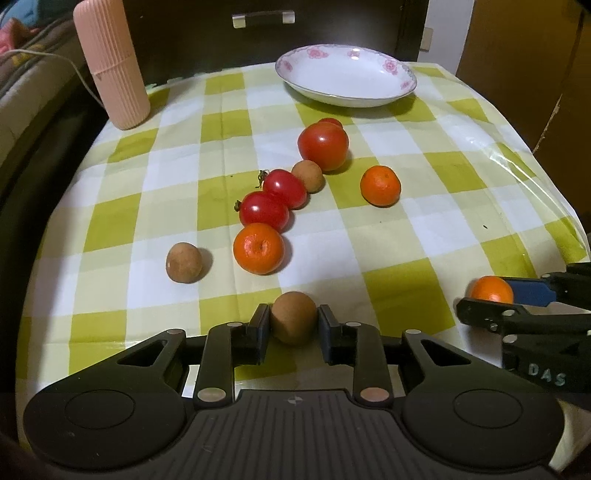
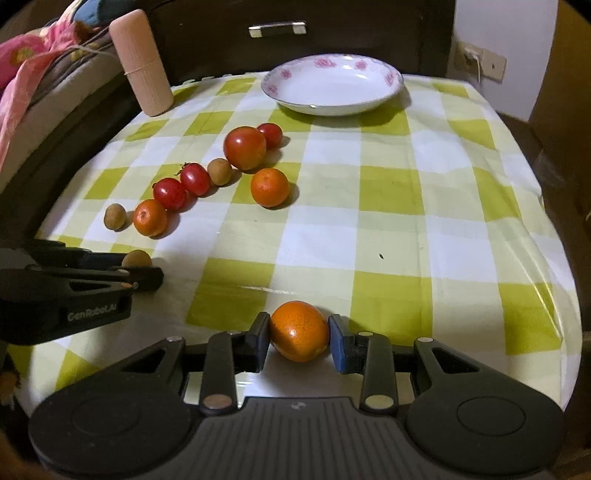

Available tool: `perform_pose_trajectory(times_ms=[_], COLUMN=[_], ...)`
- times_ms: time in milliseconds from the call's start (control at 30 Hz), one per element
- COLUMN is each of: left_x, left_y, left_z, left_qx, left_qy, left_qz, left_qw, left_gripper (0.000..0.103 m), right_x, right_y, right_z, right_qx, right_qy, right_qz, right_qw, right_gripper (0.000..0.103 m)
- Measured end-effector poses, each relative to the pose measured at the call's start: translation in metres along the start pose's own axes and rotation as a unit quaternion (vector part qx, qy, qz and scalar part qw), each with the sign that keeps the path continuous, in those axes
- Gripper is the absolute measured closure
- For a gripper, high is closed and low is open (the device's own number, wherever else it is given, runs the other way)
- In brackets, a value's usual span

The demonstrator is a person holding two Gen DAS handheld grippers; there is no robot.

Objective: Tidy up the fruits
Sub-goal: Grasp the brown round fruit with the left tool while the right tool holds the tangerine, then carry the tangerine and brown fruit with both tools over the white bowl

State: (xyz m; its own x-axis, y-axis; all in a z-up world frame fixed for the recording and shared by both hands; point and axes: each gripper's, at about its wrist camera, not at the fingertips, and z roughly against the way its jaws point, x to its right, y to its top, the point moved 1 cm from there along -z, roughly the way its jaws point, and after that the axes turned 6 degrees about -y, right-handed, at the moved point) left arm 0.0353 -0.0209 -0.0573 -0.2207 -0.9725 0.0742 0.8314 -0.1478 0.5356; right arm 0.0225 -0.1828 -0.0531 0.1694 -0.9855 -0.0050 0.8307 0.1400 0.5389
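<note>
My left gripper (image 1: 293, 314) is shut on a brown longan (image 1: 294, 326) near the table's front edge. My right gripper (image 2: 298, 326) is shut on a tangerine (image 2: 299, 334), also low at the front. The left wrist view shows this tangerine (image 1: 491, 290) at far right. Loose on the checked cloth lie a big tomato (image 1: 323, 146), two cherry tomatoes (image 1: 284, 186) (image 1: 264, 210), a third cherry tomato (image 1: 330, 122) behind the big one, two tangerines (image 1: 258, 248) (image 1: 380, 185) and two longans (image 1: 307, 176) (image 1: 184, 262). An empty white floral plate (image 1: 345, 75) stands at the back.
A tall pink ribbed cylinder (image 1: 110, 66) stands at the back left corner of the table. A dark cabinet with a handle (image 1: 263, 17) is behind the table. Bedding (image 2: 33, 74) lies off the left edge. The cloth's right half (image 2: 424, 206) holds no fruit.
</note>
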Motion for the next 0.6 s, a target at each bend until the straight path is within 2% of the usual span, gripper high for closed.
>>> perform_pose_trajectory(times_ms=[200,333,467,600], left_x=[-0.001,0.004,0.001,0.002], left_y=[0.001,-0.001,-0.001,0.006], left_z=[-0.002,-0.001,0.007,0.023], left_qx=[0.007,0.005,-0.002,0.019], left_qy=[-0.003,-0.001,-0.009,-0.026], left_qz=[0.000,-0.013,0.000,0.006], left_qw=[1.0000,0.9999,1.0000,0.9995], left_gripper=[0.064,0.069,0.070,0.070], right_x=[-0.009,-0.011,-0.013,-0.010], right_y=[-0.002,-0.003,-0.005,0.000], right_z=[-0.001,-0.001,0.004,0.012], right_qx=[0.009,0.009,0.004,0.010], right_qy=[-0.018,-0.022,-0.025,-0.024], right_qz=[0.022,0.030,0.030,0.015], right_qw=[1.000,0.999,0.999,1.000], right_gripper=[0.070,0.070,0.071,0.071])
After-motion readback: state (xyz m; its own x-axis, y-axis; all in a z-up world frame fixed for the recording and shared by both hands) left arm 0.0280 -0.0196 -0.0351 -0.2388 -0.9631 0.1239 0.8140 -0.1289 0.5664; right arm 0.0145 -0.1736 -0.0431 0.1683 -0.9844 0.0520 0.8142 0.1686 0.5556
